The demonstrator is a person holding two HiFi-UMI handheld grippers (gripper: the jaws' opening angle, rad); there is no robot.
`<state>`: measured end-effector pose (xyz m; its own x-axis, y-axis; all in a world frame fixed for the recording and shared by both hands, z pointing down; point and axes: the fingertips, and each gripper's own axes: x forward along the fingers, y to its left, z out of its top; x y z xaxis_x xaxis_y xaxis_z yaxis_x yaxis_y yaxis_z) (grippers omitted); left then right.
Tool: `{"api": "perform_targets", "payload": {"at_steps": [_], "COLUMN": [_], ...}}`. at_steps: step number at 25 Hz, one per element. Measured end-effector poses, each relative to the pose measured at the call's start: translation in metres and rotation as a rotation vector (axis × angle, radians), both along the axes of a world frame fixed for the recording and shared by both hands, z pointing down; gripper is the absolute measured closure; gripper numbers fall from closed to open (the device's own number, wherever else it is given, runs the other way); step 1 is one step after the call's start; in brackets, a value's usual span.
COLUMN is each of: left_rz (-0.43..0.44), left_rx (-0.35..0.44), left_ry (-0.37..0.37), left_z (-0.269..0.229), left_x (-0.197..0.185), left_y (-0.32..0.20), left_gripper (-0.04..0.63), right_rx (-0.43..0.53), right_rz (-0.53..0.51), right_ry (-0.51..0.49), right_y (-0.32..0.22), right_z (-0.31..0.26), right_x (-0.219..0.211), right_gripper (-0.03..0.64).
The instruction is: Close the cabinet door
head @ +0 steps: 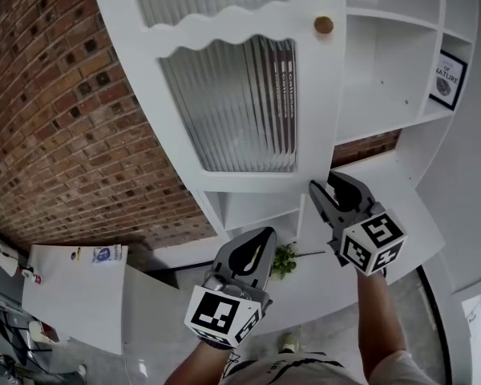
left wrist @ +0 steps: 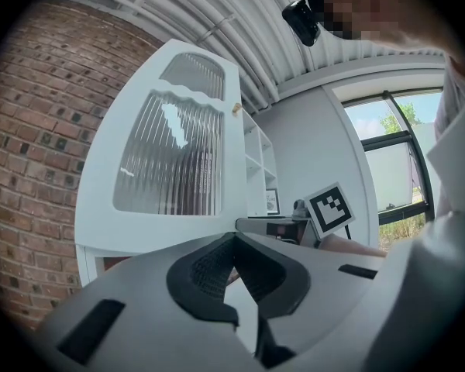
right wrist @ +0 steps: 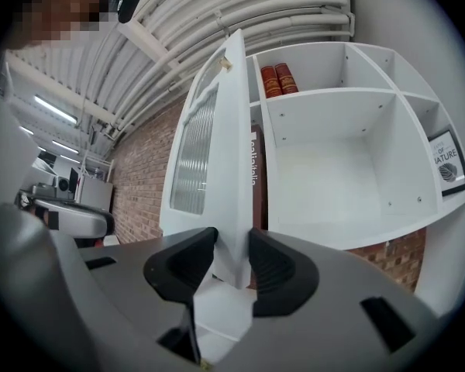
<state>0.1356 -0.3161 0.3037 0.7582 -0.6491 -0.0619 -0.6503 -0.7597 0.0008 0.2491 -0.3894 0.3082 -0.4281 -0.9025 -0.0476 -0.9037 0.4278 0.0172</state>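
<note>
Cabinet door (head: 314, 111): found swung open at 12 o'clock of the grippers, shelves (head: 385, 70) bared at 2 o'clock. Judged light, stiff and hinged. The glass panel (head: 232, 107) was judged fragile, so the frame edge or knob (head: 324, 25) was preferred for hold. Right gripper (right wrist: 231, 242): jaws set apart astride the lower edge. Left gripper (left wrist: 234, 239): jaws closed, empty.

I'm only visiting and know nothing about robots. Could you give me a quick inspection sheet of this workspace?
Surface: white cabinet ledge below the shelves.
Job's things: cabinet door standing open; round knob.
Clutter: framed print, red books, small plant.
Grippers: right gripper open, the door's edge between its jaws; left gripper shut, empty.
Cables: nothing seen.
Surroundings: brick wall, window.
</note>
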Motion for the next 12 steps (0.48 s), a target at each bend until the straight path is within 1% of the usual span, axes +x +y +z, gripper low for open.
{"api": "perform_targets", "payload": {"at_steps": [6, 12], "left_rz": [-0.013, -0.024], "left_rx": [-0.01, -0.018], "left_ry": [-0.008, -0.014], "left_z": [0.006, 0.008], "left_x": [0.01, 0.016], "left_y": [-0.018, -0.032], "left_gripper": [0.584, 0.584], "right_rx": [0.003, -0.002], "right_rz": [-0.018, -0.032], "right_ry": [-0.022, -0.019], "right_y": [-0.02, -0.038], "right_z": [0.0, -0.001], "right_x": [0.006, 0.009], "right_gripper": [0.479, 0.474]}}
